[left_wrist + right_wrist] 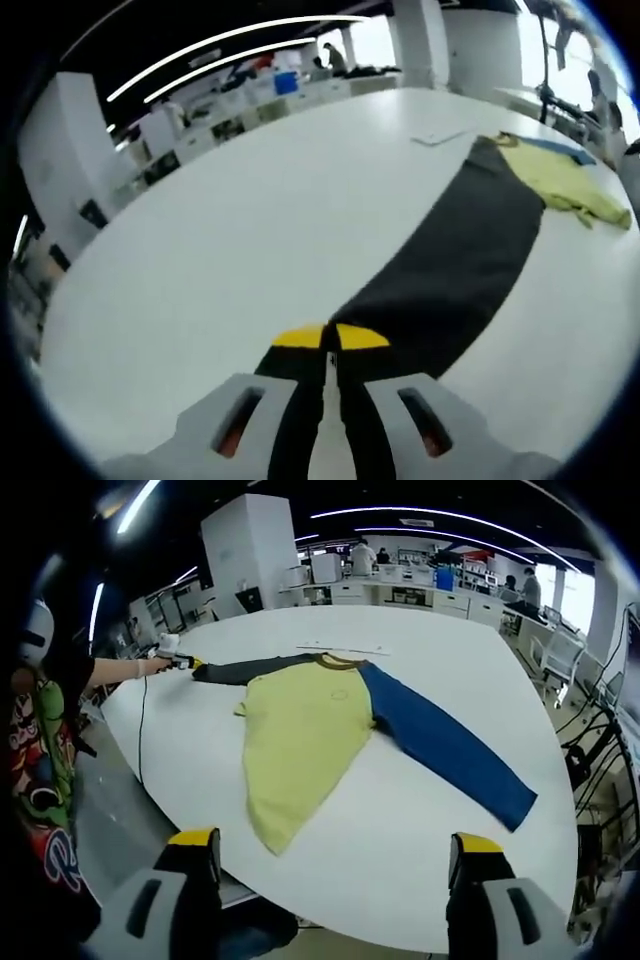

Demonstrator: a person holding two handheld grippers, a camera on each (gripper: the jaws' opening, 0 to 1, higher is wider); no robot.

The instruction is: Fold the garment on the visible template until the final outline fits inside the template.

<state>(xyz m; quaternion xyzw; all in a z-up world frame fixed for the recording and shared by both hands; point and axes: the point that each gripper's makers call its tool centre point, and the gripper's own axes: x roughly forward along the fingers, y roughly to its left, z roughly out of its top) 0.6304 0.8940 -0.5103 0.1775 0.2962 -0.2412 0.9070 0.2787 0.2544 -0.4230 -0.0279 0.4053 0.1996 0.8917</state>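
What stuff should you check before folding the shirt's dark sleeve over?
1. Left gripper shut on the dark grey sleeve: ok, its yellow tips pinch the cuff end.
2. Right gripper free to help: ok, its jaws stand wide apart with nothing between them, back at the table's near edge.
3. Shirt lying flat on the white table: mostly ok; the yellow body looks spread, with both sleeves stretched out.
4. Blue sleeve fully on the table: ok, its cuff ends short of the edge.
5. Template outline located: cannot tell; only a thin line shows beyond the collar.
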